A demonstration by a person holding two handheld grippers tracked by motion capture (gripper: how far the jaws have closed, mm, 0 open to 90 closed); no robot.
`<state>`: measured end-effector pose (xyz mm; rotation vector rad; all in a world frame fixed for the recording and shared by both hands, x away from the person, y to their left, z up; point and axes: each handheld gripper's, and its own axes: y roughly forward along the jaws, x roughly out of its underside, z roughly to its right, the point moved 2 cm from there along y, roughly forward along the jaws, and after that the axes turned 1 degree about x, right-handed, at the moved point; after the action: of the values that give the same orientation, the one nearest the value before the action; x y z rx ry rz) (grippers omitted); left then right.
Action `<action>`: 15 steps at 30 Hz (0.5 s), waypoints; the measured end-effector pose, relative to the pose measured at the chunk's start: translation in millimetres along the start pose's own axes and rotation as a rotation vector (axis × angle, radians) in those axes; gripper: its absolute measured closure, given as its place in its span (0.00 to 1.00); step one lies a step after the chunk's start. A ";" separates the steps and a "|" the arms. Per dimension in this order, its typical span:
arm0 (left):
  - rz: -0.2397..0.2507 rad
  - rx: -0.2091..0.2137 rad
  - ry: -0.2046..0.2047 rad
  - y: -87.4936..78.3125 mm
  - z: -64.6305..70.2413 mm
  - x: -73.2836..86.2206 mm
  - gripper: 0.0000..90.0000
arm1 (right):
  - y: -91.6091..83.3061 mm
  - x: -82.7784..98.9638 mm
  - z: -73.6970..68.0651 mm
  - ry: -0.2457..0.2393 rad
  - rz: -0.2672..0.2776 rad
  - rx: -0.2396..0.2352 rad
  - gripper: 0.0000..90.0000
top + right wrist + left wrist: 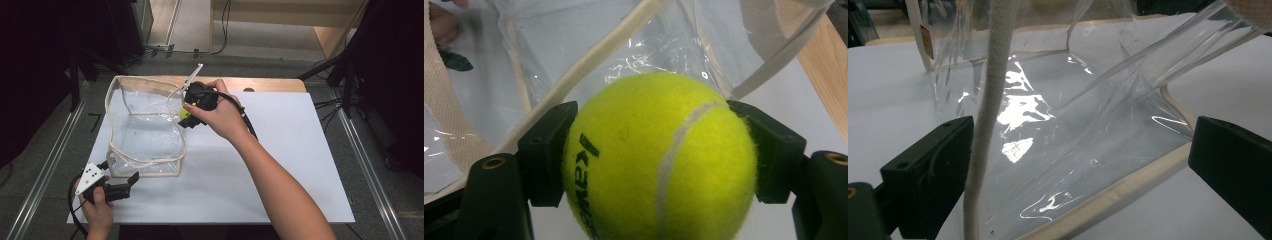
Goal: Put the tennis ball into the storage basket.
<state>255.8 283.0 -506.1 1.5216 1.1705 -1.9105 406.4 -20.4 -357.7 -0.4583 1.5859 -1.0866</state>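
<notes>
A clear plastic bag (145,125) with cream trim stands open on the white mat (280,165). My right gripper (186,117) is at the bag's right rim, shut on a yellow tennis ball (184,113). In the right gripper view the ball (659,160) fills the space between both jaws of the gripper (659,145), with the bag's rim (574,85) just behind it. My left gripper (127,186) sits at the bag's near left corner. Its jaws stand wide apart in the left gripper view (1079,130), with the bag's wall (1073,100) ahead and a cream strap (990,100) hanging near the left jaw.
A wooden table edge (270,84) shows beyond the mat. Metal rails (45,170) run along both sides of the table, with cables (330,102) at the back right. A white tab (194,74) sticks up at the bag's far right corner.
</notes>
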 end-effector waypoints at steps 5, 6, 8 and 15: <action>-0.003 -0.001 -0.001 0.5 0.3 0.0 0.00 | 2.9 -2.4 -3.3 -0.014 -0.003 -0.001 0.26; -0.003 -0.001 0.000 0.5 0.2 0.0 0.00 | 2.9 -2.4 -3.3 -0.014 -0.003 -0.001 0.26; -0.003 0.000 0.000 0.5 0.1 0.0 0.00 | 3.0 -3.0 -4.5 -0.011 -0.003 -0.001 0.26; -0.004 0.001 -0.003 0.7 0.4 0.0 0.00 | 1.4 -4.3 -6.2 -0.021 0.002 -0.003 0.26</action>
<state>256.1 282.2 -506.4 1.5180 1.1726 -1.9153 402.5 -13.9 -356.6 -0.4684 1.5692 -1.0747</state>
